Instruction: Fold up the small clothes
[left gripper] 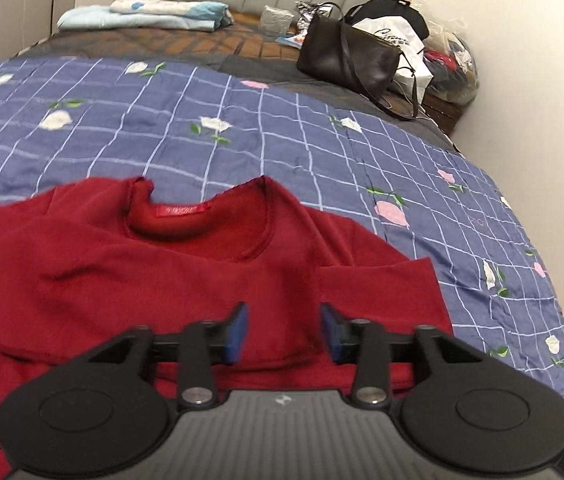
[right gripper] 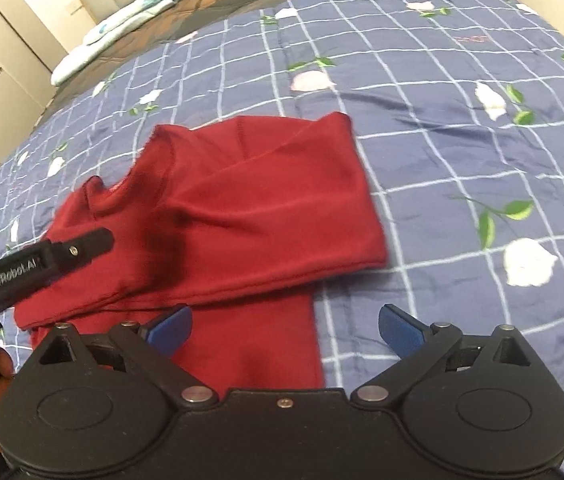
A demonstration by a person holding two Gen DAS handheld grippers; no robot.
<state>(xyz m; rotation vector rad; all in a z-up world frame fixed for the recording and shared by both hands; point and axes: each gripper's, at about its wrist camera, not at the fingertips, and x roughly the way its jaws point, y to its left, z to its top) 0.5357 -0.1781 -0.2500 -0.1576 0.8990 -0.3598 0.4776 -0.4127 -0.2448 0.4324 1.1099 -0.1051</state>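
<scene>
Blue checked quilt (left gripper: pixel 282 128) covers the bed, with the red top (left gripper: pixel 186 280) lying flat near its front edge, both sleeves folded across the chest. Left tool (left gripper: pixel 284 330) hovers partly open and empty above the body. Right tool (right gripper: pixel 284 330) gapes wide over the hem, holding nothing; folding the hem toward the collar looks next.

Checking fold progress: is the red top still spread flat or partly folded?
Partly folded: on the red top, both sleeves lie across the body, whose lower part remains unfolded.
</scene>
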